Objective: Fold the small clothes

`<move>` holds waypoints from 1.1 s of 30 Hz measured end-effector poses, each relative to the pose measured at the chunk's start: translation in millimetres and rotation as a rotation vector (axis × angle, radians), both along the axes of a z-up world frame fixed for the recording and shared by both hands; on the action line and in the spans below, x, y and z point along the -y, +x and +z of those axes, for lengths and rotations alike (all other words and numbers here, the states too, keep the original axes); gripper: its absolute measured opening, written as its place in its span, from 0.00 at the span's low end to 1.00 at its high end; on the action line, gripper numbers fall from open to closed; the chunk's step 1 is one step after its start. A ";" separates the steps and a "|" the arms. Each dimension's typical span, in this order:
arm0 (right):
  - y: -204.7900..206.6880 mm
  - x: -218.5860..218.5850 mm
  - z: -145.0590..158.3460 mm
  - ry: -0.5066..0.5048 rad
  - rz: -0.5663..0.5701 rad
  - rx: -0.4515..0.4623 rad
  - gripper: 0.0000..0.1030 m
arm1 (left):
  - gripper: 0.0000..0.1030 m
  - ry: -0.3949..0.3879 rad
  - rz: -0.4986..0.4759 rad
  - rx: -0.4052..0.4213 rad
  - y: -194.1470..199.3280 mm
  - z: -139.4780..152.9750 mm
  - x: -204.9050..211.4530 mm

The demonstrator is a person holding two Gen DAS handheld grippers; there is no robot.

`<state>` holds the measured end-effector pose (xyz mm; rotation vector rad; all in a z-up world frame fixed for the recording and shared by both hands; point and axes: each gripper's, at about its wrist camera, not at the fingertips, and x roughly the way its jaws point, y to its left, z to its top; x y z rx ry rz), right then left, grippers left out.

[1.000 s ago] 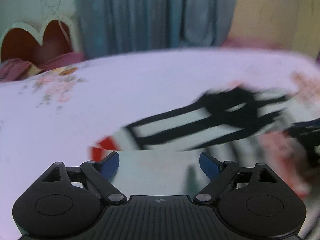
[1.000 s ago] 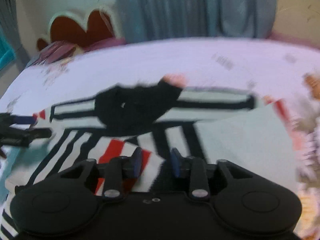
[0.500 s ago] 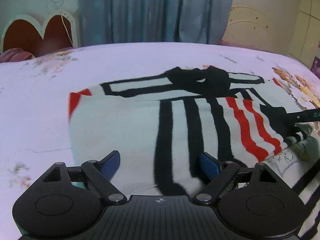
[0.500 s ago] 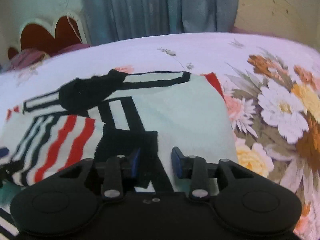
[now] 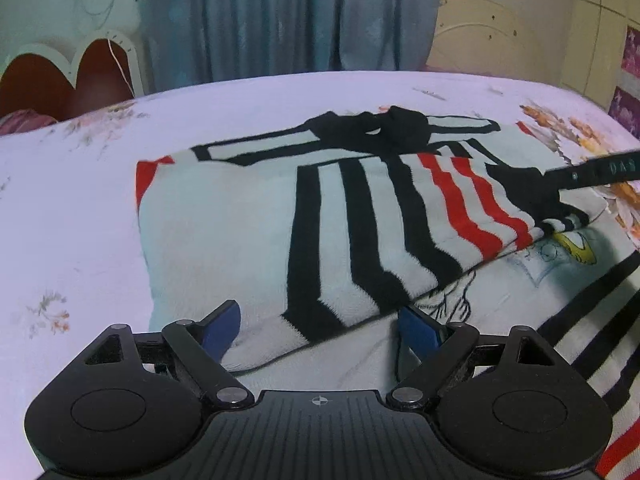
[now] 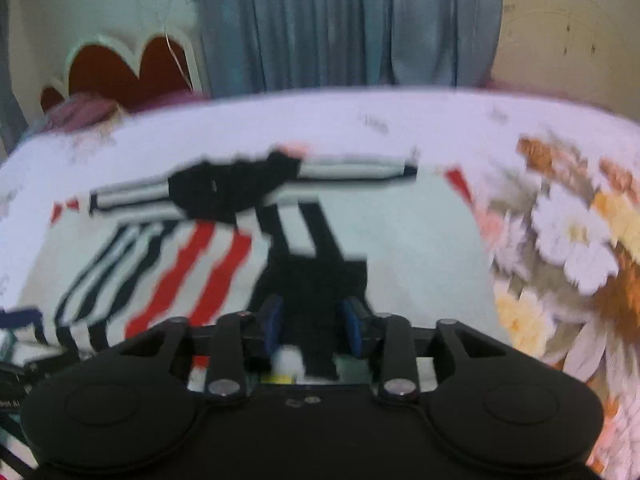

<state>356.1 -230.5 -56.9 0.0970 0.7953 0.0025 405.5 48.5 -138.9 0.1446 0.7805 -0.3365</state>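
Left wrist view: left gripper [image 5: 320, 332] hovered low with jaws wide apart, gripping nothing. The pale knit sweater with black and red stripes [image 5: 248, 240] lay flat on the lilac floral bedsheet [image 5: 72, 208], straight ahead of the jaws; its striped sleeve [image 5: 400, 232] was folded diagonally across the body, near end lying between the blue pads [image 5: 222, 326]. Likely placed to press or take the fold edge. Far ahead to the right, the other tool's black finger reached the sleeve's black cuff [image 5: 528, 188].

Right wrist view, blurred: right gripper [image 6: 314, 326] had jaws partly apart with the cuff between the fingertips; clamped or not, cannot tell. Blue curtain [image 6: 340, 24] and red heart-shaped headboard [image 6: 128, 68] stood beyond the bed. Nothing blocked the way.
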 end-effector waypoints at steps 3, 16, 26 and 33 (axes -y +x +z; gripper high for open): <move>12.9 13.4 -16.3 0.043 -0.044 -0.099 0.41 | 0.84 0.022 -0.003 0.010 -3.7 -1.2 3.5; -9.3 37.5 -17.0 0.293 0.005 -0.058 0.11 | 0.84 -0.266 0.103 -0.007 -0.9 6.3 -36.7; -15.4 35.3 -3.1 0.135 -0.053 0.017 0.32 | 0.84 -0.065 0.043 0.018 -1.6 17.0 -2.2; -7.3 7.8 -25.5 0.075 0.117 -0.056 0.24 | 0.84 0.001 0.074 -0.023 -2.1 0.8 5.7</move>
